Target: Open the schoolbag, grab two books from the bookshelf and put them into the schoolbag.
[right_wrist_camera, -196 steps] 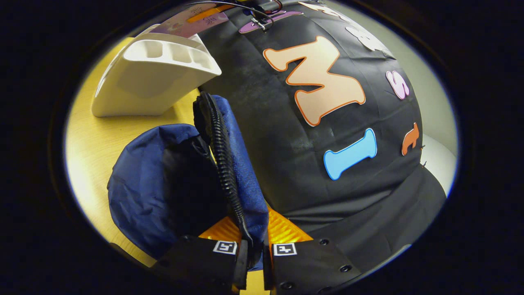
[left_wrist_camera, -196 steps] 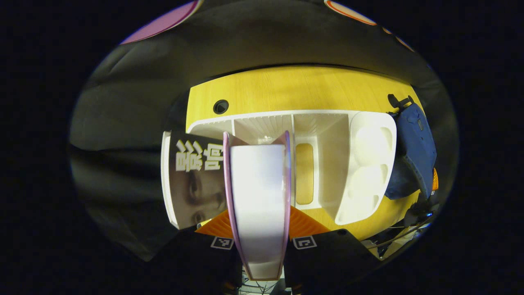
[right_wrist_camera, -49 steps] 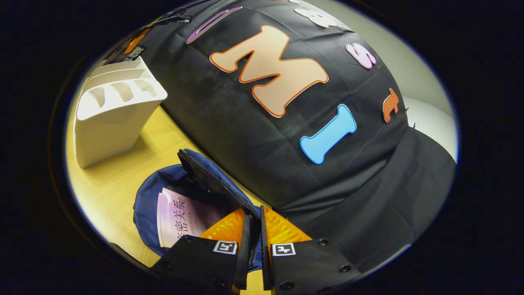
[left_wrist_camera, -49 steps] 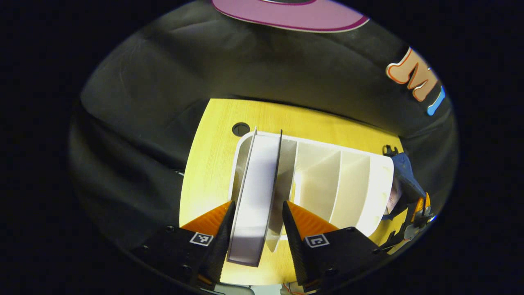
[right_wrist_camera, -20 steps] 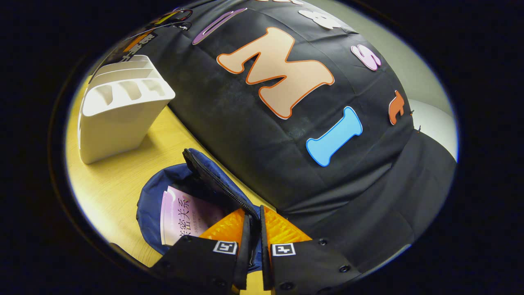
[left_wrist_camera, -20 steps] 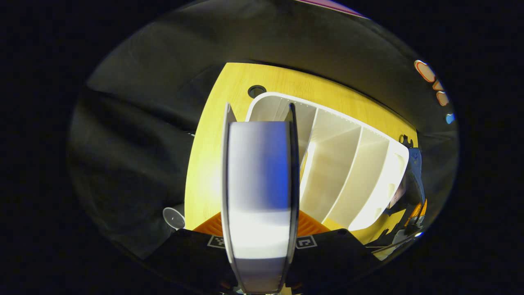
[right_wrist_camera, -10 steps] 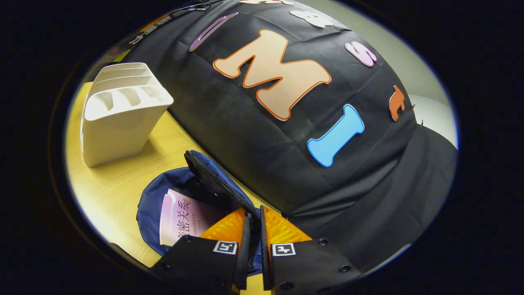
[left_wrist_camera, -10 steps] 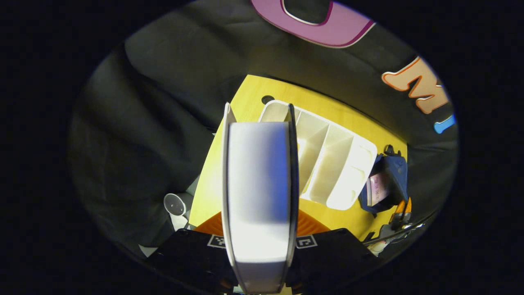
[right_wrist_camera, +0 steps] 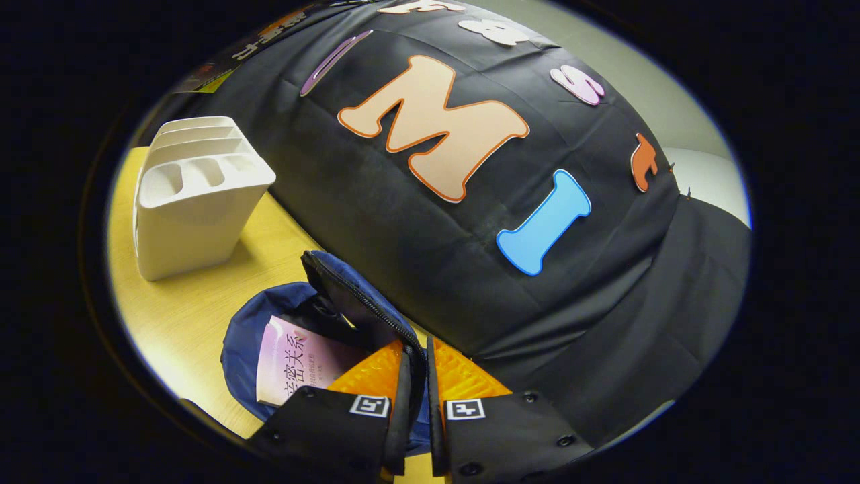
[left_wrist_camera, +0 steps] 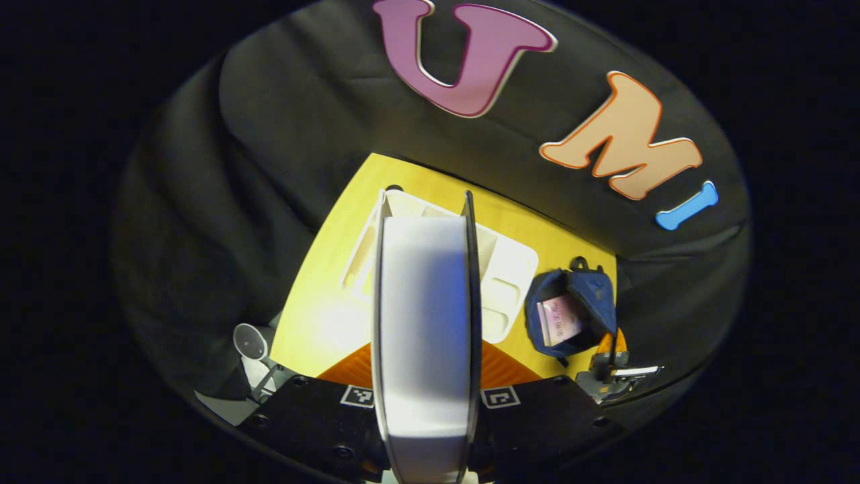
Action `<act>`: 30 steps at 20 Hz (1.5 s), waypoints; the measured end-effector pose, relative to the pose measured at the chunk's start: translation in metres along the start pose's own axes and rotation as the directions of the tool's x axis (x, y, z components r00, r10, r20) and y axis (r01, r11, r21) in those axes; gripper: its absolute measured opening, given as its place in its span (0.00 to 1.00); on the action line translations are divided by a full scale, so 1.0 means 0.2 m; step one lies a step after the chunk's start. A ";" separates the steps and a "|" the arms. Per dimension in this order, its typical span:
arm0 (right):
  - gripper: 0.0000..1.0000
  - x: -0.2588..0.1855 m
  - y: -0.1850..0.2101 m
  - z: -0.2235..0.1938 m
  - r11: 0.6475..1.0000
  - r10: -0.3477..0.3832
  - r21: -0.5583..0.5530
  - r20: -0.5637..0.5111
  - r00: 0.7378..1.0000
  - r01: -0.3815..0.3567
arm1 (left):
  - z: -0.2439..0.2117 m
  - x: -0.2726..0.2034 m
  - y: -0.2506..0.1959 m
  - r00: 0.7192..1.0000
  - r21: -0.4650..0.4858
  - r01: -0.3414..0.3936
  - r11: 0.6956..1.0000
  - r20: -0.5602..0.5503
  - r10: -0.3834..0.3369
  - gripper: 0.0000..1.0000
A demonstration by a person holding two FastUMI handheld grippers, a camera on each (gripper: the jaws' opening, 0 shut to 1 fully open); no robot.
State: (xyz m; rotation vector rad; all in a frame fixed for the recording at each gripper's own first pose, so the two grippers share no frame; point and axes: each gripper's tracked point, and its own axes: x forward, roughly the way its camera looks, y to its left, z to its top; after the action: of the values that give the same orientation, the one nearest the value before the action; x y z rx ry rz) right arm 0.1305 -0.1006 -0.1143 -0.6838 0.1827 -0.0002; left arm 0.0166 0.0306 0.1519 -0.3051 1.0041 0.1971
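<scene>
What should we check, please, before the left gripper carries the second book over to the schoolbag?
1. Left gripper shut on second book: ok.
2. Second book clear of bookshelf: ok.
3. Right gripper pinching the schoolbag flap's zipper edge, mouth held open: ok.
4. First book already inside: ok.
5. Room beside it for another: cannot tell.

Yellow wood-grain counter [left_wrist_camera: 322, 323] backed on its far side by the black cloth wall [left_wrist_camera: 282, 121]. Off the counter's near left corner, a small round grey-white object on a stand [left_wrist_camera: 250, 343]; its identity cannot be told.
</scene>
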 end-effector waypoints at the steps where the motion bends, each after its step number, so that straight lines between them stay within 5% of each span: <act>1: 0.17 0.00 -0.01 0.00 1.000 -0.002 0.006 0.003 1.000 0.002 | -0.01 0.01 -0.07 1.000 0.009 0.030 1.000 -0.004 -0.030 0.40; 6: 0.17 -0.02 -0.06 0.00 0.999 0.000 0.032 0.008 1.000 -0.001 | -0.08 0.12 -0.39 0.986 0.026 0.167 0.986 -0.028 -0.166 0.39; 7: 0.04 -0.02 -0.06 0.00 0.999 0.003 0.034 0.009 1.000 -0.003 | -0.09 0.15 -0.46 0.980 0.030 0.196 0.980 -0.039 -0.195 0.39; 9: 0.04 -0.02 -0.06 0.00 0.999 0.010 0.050 0.014 1.000 -0.011 | -0.12 0.24 -0.58 0.970 0.035 0.242 0.970 -0.045 -0.241 0.39; 10: 0.17 -0.01 -0.07 -0.01 0.998 0.012 0.060 0.013 1.000 -0.013 | -0.13 0.29 -0.63 0.967 0.043 0.254 0.966 -0.038 -0.252 0.39; 11: 0.17 -0.01 -0.07 -0.01 0.998 0.016 0.068 0.013 1.000 -0.017 | -0.15 0.35 -0.68 0.964 0.056 0.263 0.963 -0.035 -0.262 0.39; 12: 0.04 -0.01 -0.08 -0.01 0.997 0.019 0.073 0.013 1.000 -0.020 | -0.18 0.41 -0.72 0.961 0.062 0.276 0.959 -0.034 -0.275 0.40; 14: 0.04 0.01 -0.10 -0.01 0.997 0.022 0.069 0.017 1.000 -0.023 | -0.25 0.53 -0.85 0.944 0.047 0.329 0.943 -0.053 -0.326 0.40; 15: 0.17 0.01 -0.11 0.00 0.997 0.023 0.071 0.020 1.000 -0.024 | -0.29 0.58 -0.92 0.934 0.030 0.355 0.935 -0.059 -0.352 0.40; 30: 0.17 0.07 -0.22 -0.04 0.984 0.025 0.175 -0.001 1.000 -0.025 | -0.51 1.19 -1.47 0.838 -0.066 0.546 0.835 0.056 -0.543 0.39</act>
State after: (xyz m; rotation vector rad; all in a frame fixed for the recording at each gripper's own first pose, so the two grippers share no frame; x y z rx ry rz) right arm 0.1447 -0.1398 -0.0951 -0.5059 0.1918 0.0068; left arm 0.1486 -0.2751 -0.0548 -0.6473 0.8373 -0.2806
